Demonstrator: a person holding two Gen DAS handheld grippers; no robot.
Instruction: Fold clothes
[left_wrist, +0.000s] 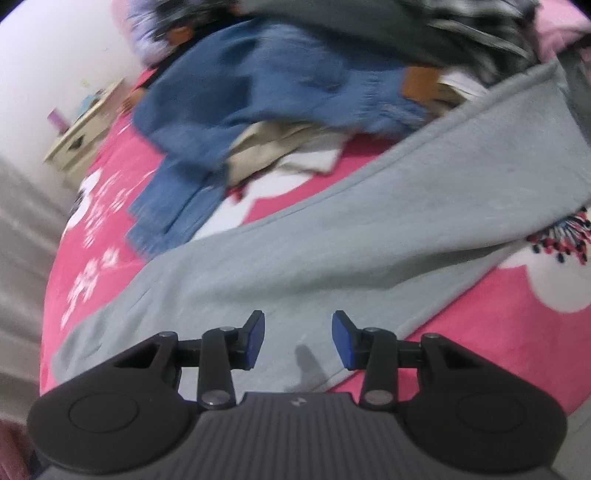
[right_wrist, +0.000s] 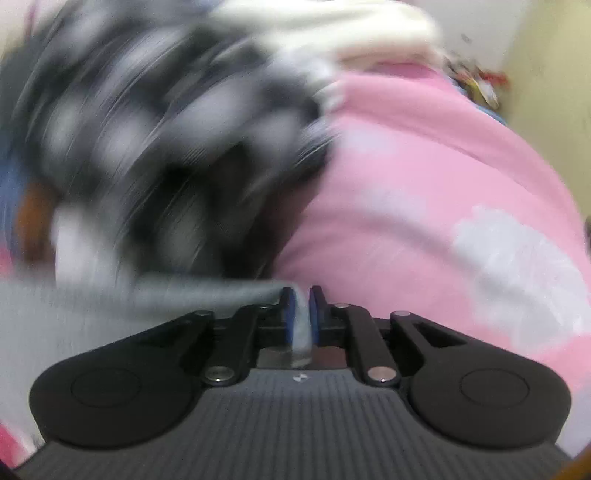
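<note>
The grey garment (left_wrist: 332, 229) stretches in a long band across the pink bedspread (left_wrist: 498, 295), running from low on the left up toward the far right, and it looks soft, thick-knit and limp, light enough to lift by an edge yet sure to sag and drape wherever it is not supported. My guess is a hem, cuff or corner is the place to pinch it, since the flat middle would only bunch up. Over in the right wrist view, the right tongs (right_wrist: 301, 314) are closed on a bunched fold of that grey cloth (right_wrist: 207, 291), which trails away to the left of the jaws; that view is heavily blurred, so which part of the garment it is I cannot tell. The left tongs (left_wrist: 298, 339) are spread wide with nothing between the blue pads (left_wrist: 256, 339), hovering just over the near end of the grey band, the cloth lying right below and ahead of the jaws. Behind the garment sits a heap: blue jeans (left_wrist: 240, 88), something beige (left_wrist: 266, 147), a black-and-white checked piece (right_wrist: 147, 118).
</note>
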